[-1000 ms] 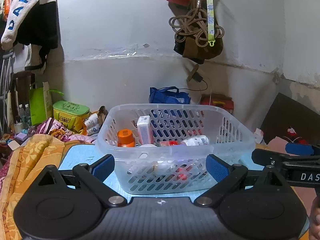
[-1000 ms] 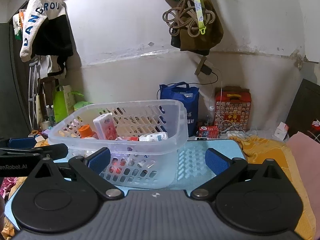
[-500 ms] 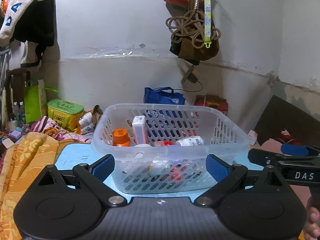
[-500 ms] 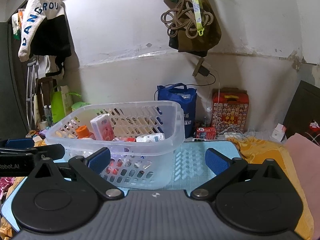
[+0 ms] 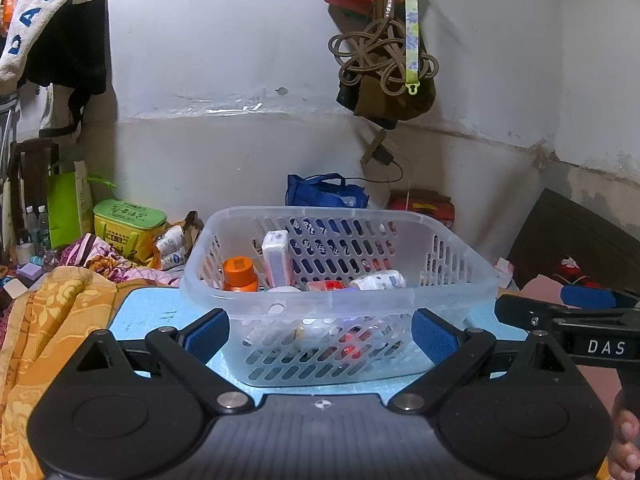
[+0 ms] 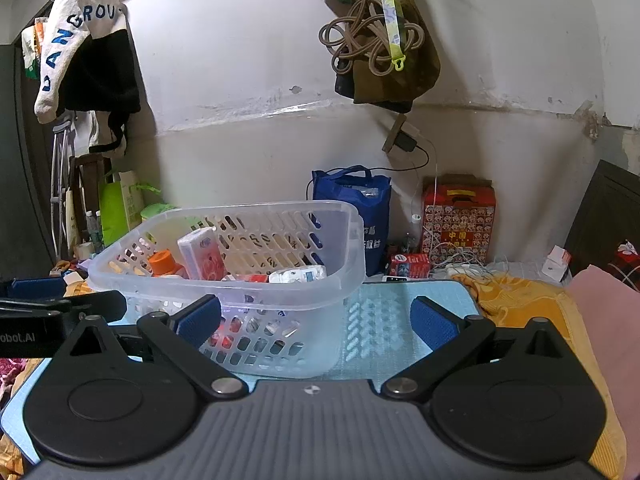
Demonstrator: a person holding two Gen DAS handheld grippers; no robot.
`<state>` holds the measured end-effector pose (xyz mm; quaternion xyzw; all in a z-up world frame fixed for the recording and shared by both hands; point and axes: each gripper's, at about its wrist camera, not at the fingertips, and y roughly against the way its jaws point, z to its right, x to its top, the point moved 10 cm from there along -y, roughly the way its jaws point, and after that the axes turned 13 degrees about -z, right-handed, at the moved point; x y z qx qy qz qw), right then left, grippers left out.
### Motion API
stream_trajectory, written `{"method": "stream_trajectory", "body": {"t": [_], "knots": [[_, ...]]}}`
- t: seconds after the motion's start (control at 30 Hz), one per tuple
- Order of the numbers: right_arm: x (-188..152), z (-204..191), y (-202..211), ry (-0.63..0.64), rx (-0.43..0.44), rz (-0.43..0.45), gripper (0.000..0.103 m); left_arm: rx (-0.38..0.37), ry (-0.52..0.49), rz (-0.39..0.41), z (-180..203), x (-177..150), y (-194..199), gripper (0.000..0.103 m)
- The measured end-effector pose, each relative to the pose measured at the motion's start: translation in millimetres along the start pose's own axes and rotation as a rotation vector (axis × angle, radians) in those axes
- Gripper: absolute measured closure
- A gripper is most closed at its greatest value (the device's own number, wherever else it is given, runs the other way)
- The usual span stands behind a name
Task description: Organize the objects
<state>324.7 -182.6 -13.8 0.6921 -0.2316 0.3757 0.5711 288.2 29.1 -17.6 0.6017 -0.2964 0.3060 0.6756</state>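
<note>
Left claw: spread wide, nothing between its blue pads; held low at the near edge of the blue mat, pointing straight at the near wall of the basket. Basket: clear slotted plastic, long axis running left to right across this claw's line of sight, its near wall filling the gap between the two pads but not gripped; whether either pad touches the wall cannot be told. Contents, left to right: orange-capped bottle, upright; white-and-pink packet, standing on end and leaning a little; red item, low, partly hidden; white roll-shaped packet, lying on its side. Right claw: likewise spread wide and empty; the basket lies ahead and to its left, only its right end reaching between the pads, open mat ahead. Judgement: the left claw is squarer to the basket and better placed for it; the right claw would need to shift leftward. No loose task items show on the mat.
</note>
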Motion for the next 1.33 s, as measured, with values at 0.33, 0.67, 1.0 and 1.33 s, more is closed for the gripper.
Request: {"method": "stream_trajectory", "body": {"t": [0.33, 0.67, 1.0, 1.33], "knots": [[-0.6, 0.9, -0.3, -0.001, -0.004, -0.002, 0.000, 0.002, 0.006, 0.000, 0.1, -0.1, 1.2, 0.004], [-0.9, 0.6, -0.3, 0.000, -0.005, -0.002, 0.000, 0.005, 0.001, -0.002, 0.4, -0.9, 1.3, 0.004], [-1.8, 1.6, -0.7, 0.000, -0.007, -0.001, 0.000, 0.006, 0.009, -0.008, -2.3, -2.3, -1.4, 0.004], [-2.7, 5.3, -0.9, -0.003, -0.010, -0.002, 0.000, 0.016, 0.017, -0.008, -4.5, -2.2, -3.4, 0.004]]}}
